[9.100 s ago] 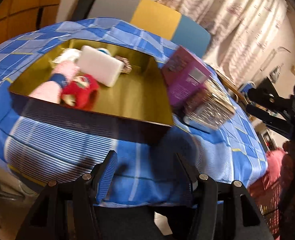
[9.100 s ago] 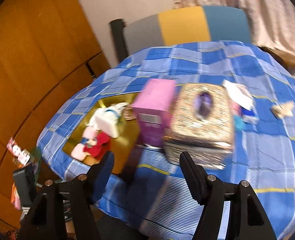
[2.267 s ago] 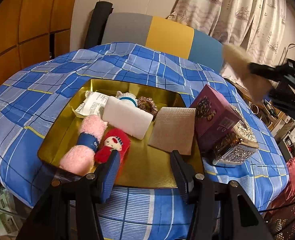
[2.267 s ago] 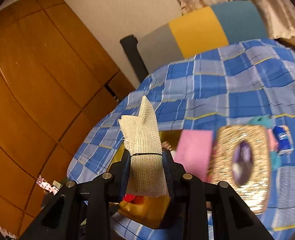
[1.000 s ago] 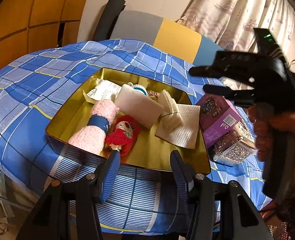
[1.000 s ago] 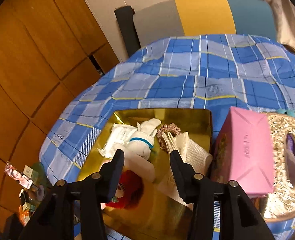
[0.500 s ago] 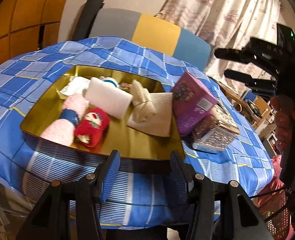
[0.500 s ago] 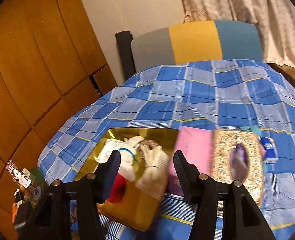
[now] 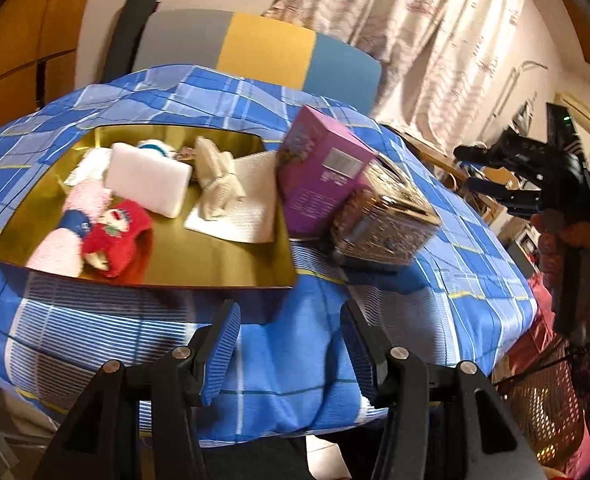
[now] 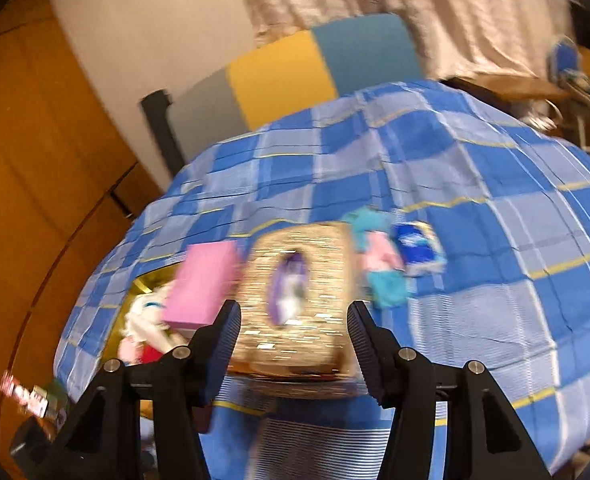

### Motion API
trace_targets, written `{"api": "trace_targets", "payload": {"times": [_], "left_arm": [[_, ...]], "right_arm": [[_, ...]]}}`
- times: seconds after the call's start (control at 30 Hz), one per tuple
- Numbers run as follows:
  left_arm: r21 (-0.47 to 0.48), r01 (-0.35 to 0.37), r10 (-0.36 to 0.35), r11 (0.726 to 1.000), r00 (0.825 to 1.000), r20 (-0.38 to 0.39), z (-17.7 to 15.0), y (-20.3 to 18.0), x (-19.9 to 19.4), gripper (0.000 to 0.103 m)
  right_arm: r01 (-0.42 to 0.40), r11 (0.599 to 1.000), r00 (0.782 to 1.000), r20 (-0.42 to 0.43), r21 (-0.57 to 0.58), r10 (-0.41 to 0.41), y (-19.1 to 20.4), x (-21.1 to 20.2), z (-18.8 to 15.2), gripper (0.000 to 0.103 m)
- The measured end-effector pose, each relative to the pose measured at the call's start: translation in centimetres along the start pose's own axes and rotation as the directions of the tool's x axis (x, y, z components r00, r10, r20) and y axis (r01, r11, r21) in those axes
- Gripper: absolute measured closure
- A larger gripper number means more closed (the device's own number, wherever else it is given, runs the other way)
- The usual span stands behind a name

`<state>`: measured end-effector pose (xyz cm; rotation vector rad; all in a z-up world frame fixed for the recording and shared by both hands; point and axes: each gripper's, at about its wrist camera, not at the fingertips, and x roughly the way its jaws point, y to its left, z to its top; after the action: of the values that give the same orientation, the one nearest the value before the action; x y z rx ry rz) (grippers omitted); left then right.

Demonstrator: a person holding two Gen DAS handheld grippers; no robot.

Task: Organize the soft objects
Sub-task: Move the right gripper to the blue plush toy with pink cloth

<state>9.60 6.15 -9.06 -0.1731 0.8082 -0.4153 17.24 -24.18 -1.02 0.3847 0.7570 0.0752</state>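
Two sets of tongs are mine to report: the left tongs (image 9: 291,344) hang released and empty just short of the near edge of the worktop (image 9: 407,312), and the right tongs (image 10: 293,340) are likewise spread with nothing between them, their jaws having just been opening. In the left view I also see the right tongs held off to the right by a hand (image 9: 563,240), well clear of the worktop. Nearest on the blue checked cloth lies one gold tray (image 9: 215,268). In it I count one pink roll with a blue band (image 9: 67,236), one red doll (image 9: 117,236), one white foam block (image 9: 147,182), one beige mesh bundle (image 9: 219,184) lying on one pale flat cloth (image 9: 251,208), and, at the far wall, one white plush with a blue collar (image 9: 153,146); something pale lies behind the block, too blurred for me to name. Just right of the tray stands one purple box (image 9: 319,172), touching one glittery tissue box (image 9: 387,220). From the right view, past that tissue box, I make out three small soft things near one another: one teal piece (image 10: 387,292), one pink piece (image 10: 381,256) and one blue-and-white packet (image 10: 417,246). Farthest off is one chair back (image 9: 263,52) in three colours, grey, yellow and blue, before one curtain (image 9: 435,32).
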Motion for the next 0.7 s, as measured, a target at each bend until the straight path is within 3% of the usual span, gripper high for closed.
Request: {"api": "trace_targets", "payload": {"times": [0.37, 0.7], "left_arm": [[0.059, 0.032, -0.029, 0.998, 0.998, -0.060, -0.3, -3.6, 1.6, 0.050], [0.101, 0.041, -0.032, 0.994, 0.995, -0.094, -0.2, -5.6, 2.5, 0.050]], "right_arm": [[0.092, 0.982, 0.991, -0.112, 0.166, -0.074, -10.1, 3.8, -1.0, 0.046], [0.061, 0.981, 0.986, -0.164, 0.185, -0.031, -11.8, 9.1, 3.3, 0.046]]}}
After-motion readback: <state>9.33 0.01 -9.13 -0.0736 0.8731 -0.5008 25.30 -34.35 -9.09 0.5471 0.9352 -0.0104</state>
